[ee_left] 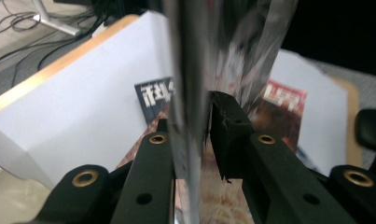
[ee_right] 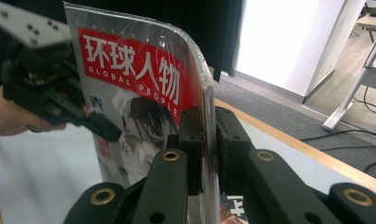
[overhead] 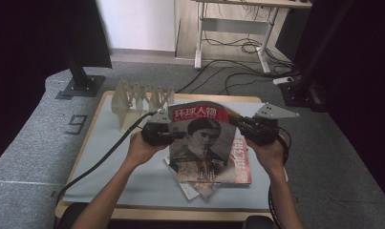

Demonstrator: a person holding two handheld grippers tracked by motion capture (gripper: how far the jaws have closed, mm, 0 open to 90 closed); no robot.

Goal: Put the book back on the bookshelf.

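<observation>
I am holding the glossy red-mastheaded magazine (overhead: 202, 138) upright above the table's magazine pile (overhead: 238, 167), left gripper (overhead: 173, 135) and right gripper (overhead: 235, 121) each clamping an edge. I am keeping both heights matched to avoid buckling.

Wooden table (overhead: 104, 98), white sheet (overhead: 133, 179), magazines (overhead: 240, 167), rack (overhead: 137, 98)
</observation>
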